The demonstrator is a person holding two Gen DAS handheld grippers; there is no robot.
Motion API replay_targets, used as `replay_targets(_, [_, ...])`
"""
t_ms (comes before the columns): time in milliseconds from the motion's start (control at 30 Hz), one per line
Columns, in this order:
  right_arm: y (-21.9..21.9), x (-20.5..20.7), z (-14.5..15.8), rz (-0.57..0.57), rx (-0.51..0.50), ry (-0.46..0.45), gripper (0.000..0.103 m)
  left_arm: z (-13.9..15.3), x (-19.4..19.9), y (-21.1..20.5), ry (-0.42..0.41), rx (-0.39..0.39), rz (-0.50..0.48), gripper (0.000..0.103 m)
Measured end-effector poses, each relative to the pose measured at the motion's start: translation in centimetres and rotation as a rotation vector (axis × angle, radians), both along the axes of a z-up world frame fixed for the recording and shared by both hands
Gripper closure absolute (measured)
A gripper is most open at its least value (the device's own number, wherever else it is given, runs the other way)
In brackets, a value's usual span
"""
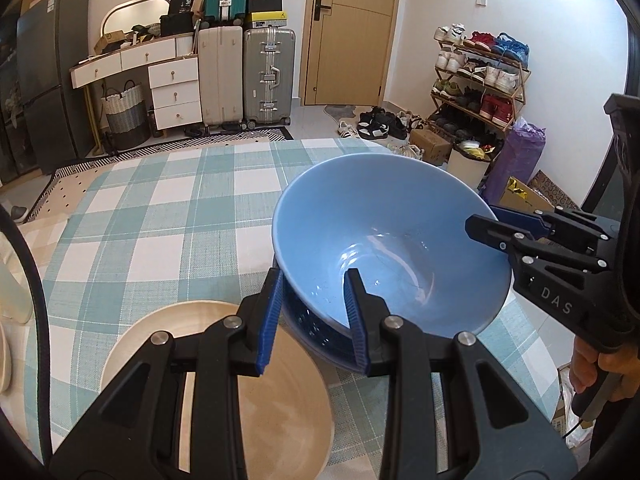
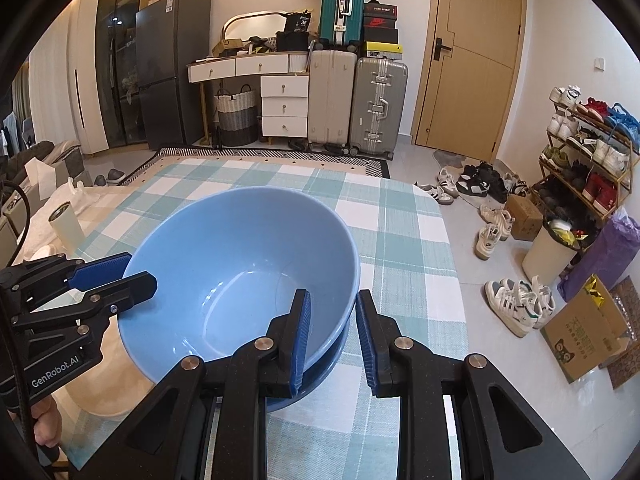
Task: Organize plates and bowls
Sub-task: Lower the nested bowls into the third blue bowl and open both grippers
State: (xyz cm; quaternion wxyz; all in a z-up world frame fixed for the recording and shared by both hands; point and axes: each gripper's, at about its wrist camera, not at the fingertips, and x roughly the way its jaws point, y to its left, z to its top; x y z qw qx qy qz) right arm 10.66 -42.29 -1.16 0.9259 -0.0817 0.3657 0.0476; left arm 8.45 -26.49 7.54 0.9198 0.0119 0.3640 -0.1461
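Left gripper: clamped on the blue bowl's near-left rim, one pad inside, one outside.
Right gripper: clamped on the near-right rim.
Blue bowl: held between both grippers, equally near, tilted over the checked tablecloth.
Darker bowl: directly beneath, seemingly nested.
Wooden plate: near left, empty.
Contents: none in the blue bowl.

Open checked tablecloth beyond the blue bowl; beige plate just beside it.
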Motion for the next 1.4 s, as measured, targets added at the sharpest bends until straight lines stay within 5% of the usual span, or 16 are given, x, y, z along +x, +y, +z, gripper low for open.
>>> replay_targets(667, [0.1, 1.4, -3.1, -0.003, -0.044, 0.043, 0.079, -3.4, 2.6, -0.8, 0.007, 0.062, 0.004, 0.075])
replay_targets(1200, [0.3, 1.3, -3.8, 0.003, -0.070, 0.059, 0.078, -4.8, 2.9, 0.6, 0.044, 0.039, -0.013, 0.075])
replay_targets(1400, [0.1, 1.2, -4.1, 0.007, -0.055, 0.070, 0.077, -5.1, 3.1, 0.4, 0.059, 0.044, -0.022, 0.069])
